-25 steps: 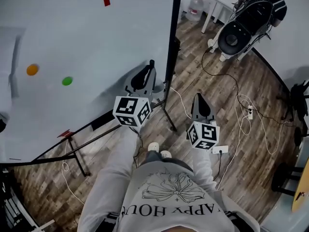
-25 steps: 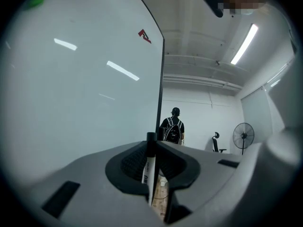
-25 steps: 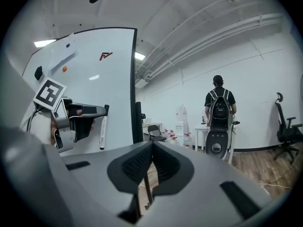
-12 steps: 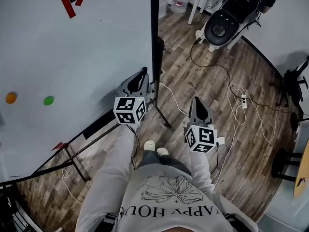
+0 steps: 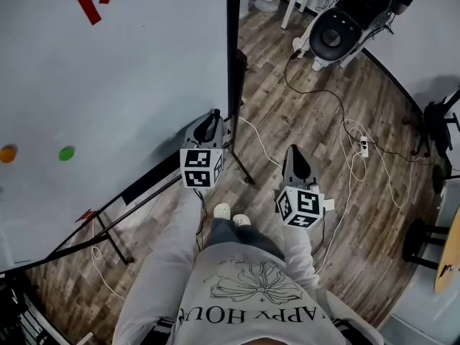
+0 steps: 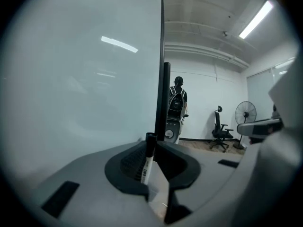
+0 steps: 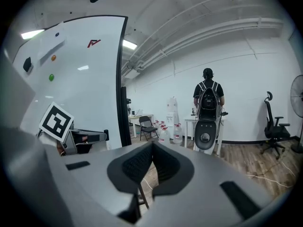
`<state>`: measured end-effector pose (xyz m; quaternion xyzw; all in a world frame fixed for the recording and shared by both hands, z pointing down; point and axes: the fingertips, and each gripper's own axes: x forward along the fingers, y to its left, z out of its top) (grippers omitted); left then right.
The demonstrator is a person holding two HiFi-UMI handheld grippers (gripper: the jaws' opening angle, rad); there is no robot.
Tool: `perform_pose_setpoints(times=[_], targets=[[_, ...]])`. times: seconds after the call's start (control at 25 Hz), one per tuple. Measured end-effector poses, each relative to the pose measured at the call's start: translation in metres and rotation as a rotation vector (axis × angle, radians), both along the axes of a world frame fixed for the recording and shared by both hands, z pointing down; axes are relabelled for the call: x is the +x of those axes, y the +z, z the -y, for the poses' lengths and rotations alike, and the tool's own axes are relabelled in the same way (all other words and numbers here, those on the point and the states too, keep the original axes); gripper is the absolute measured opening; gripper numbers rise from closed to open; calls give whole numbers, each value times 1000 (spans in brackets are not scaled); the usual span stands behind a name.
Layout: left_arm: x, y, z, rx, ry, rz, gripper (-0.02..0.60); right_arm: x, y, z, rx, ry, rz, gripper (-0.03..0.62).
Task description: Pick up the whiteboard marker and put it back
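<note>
A whiteboard marker (image 6: pixel 147 159), white barrel with a black cap, stands upright between the pads of my left gripper (image 6: pixel 154 144), which is shut on it. In the head view the left gripper (image 5: pixel 210 126) points at the lower right corner of the big whiteboard (image 5: pixel 129 70), close to its black side frame (image 5: pixel 233 49) and bottom ledge (image 5: pixel 152 182). My right gripper (image 5: pixel 295 155) hangs to the right over the wooden floor. In its own view the right gripper (image 7: pixel 151 149) is shut with nothing between the pads.
The whiteboard's stand legs (image 5: pixel 108 225) spread over the floor at lower left. Cables and a power strip (image 5: pixel 363 148) lie to the right. A white wheeled machine (image 5: pixel 345 27) stands at the back, and a person with a backpack (image 7: pixel 208 96) behind it. An office chair (image 7: pixel 272 126) is at far right.
My left gripper has sunk down along the whiteboard's right edge with the marker still in it. The right gripper has dropped slightly. The head view has swung, so the board fills more of the left.
</note>
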<state>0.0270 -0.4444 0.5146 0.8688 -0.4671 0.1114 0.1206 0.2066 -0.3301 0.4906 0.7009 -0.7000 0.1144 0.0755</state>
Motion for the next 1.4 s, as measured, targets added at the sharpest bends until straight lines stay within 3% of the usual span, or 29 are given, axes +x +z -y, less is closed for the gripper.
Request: perform_pose_setpoints(times=[0.28,0.72,1.0,1.4], targets=[[-9,-12,-6,8,-32,-62,57,-10,-5,8,16,-35,4,3],[-47,-97,-49,170,-137,-145,31,-58,-58,31,151,-182,9,3],[-81,-131,-75,247,-251,-114,15,-91,-92,40,233,-266,15,3],[-116,-149,-106,284,-356,-120,12,-125,-109,28,273,-334,42,3]])
